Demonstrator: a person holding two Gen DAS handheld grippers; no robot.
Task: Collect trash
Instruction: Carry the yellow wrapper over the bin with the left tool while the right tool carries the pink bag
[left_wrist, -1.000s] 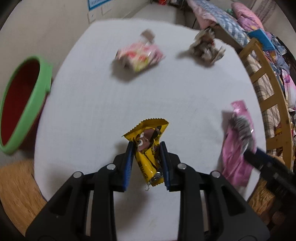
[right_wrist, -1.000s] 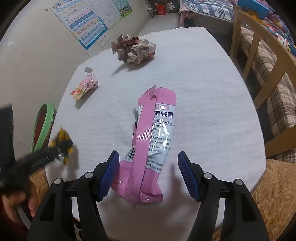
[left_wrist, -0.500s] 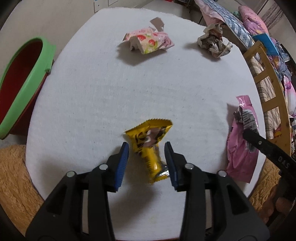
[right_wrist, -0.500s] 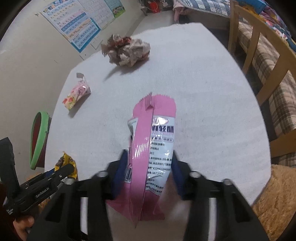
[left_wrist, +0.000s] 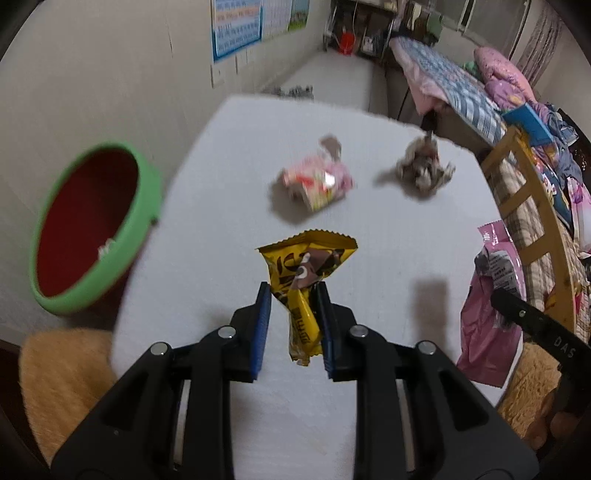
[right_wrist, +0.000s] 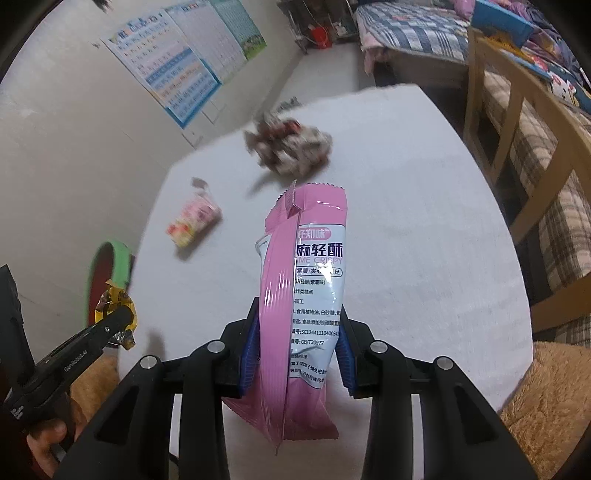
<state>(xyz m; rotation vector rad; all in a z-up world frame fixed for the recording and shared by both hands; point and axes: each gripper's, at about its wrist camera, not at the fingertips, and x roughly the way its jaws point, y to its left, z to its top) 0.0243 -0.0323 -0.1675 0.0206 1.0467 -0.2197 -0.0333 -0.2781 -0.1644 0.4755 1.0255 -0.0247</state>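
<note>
**Both tongs loaded, wrappers clear of the desk**

Landmark: the white desk (left_wrist: 221, 229). Entries run left to right.

Left wrist view. Off the desk's left edge, lower than its top, stands a red bin with a green rim (left_wrist: 92, 229), mouth open. Left tongs (left_wrist: 293, 295): the jaws have just been closing and now pinch a yellow snack wrapper (left_wrist: 306, 266). Its crimped end fans out above the blue pads (left_wrist: 263, 314); the twisted tail hangs down between them. The wrapper is raised off the desk near the front edge. Further back on the desk, about centre, lies a pink-and-yellow candy packet (left_wrist: 317, 182); to its right, apart from it, is a crumpled paper ball (left_wrist: 424, 170). Both are blurred. At the desk's right edge the right tongs' arm shows, with a pink bag hanging from it. Beyond the desk's right side runs a wooden bed rail (left_wrist: 524, 206).

Right wrist view. Right tongs (right_wrist: 295, 332): the jaws have just been closing and are clamped on the pink snack bag (right_wrist: 303, 280), one pad against each side. The bag stands upright, its bottom off the desk, with printed label panel facing the camera. Its torn top edge reaches the height of the paper ball behind it.
</note>
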